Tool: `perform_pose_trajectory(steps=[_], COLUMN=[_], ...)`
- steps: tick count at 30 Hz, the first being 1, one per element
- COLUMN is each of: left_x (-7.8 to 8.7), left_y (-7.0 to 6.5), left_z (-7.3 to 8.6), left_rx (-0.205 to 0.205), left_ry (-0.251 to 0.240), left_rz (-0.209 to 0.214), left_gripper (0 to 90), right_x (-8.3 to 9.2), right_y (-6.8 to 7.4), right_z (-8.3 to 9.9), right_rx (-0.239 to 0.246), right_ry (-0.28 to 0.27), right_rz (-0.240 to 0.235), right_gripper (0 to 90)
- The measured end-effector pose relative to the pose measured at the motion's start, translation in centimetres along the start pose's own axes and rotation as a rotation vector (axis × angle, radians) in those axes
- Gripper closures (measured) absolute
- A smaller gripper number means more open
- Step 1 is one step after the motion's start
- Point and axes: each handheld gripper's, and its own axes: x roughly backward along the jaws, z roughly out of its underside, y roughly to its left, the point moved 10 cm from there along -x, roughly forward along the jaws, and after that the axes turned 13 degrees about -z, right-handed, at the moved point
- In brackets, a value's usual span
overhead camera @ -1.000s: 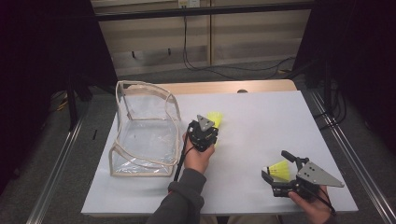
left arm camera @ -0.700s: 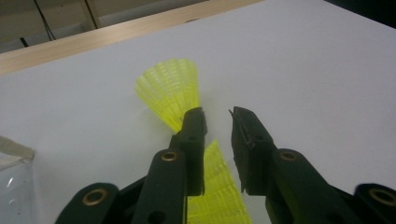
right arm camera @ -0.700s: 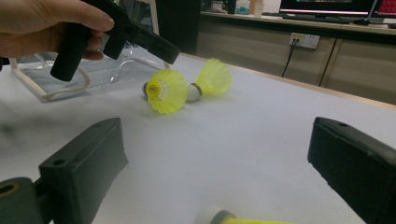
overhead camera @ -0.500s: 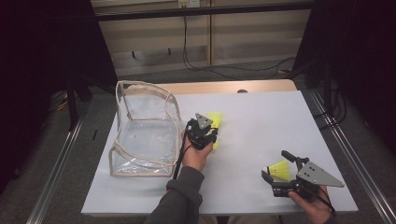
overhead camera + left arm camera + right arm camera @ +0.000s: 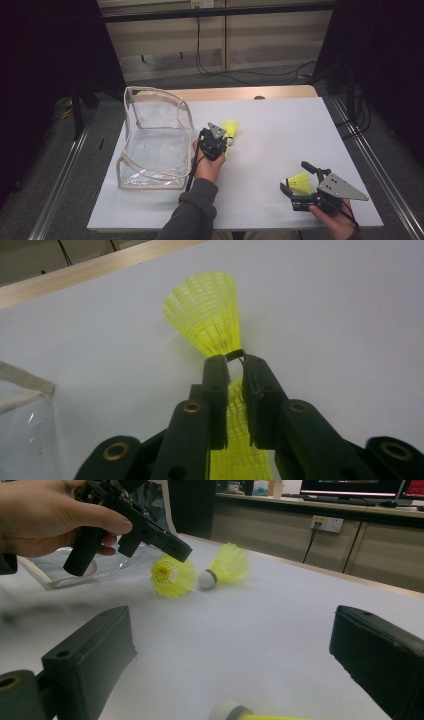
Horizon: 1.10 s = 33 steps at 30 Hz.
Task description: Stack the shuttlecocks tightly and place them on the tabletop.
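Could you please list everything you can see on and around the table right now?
Shuttlecocks: three, yellow; one in the left gripper's jaws, one lying beside it, one between the right gripper's jaws.
Pouch: one, clear with beige trim, open, table's left part.
Table: one, white top.
Left gripper: black, pinching a shuttlecock's skirt, having just closed further.
Right gripper: black, jaws wide apart, near right corner.

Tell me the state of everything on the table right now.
left tongs: just closing, shut on first shuttlecock skirt.
first shuttlecock: gripped by its skirt.
second shuttlecock: lying on its side, free.
third shuttlecock: lying between the right tongs.
right tongs: open.
clear bag: open.
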Motion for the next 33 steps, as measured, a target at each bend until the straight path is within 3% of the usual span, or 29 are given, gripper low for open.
perform_pose_trajectory(steps=[5,11,33], left_x=[0.1,0.4,-0.6], left_y=[0.0,0.0,-0.8], left_z=[-0.1,-0.7,-1.8], left_rx=[0.013,0.058,0.128], left_ry=[0.007,-0.002,-0.017], left_rz=[0.009,0.025,0.057], left_gripper=[89.8,90.0,89.5], right_x=[0.0,0.0,0.0], right_y=[0.0,0.0,0.0], right_z=[0.0,0.0,0.0], right_rx=[0.000,0.000,0.006], right_ry=[-0.002,0.001,0.000], right_rz=[-0.002,-0.001,-0.003], right_gripper=[3.3,3.3,3.3])
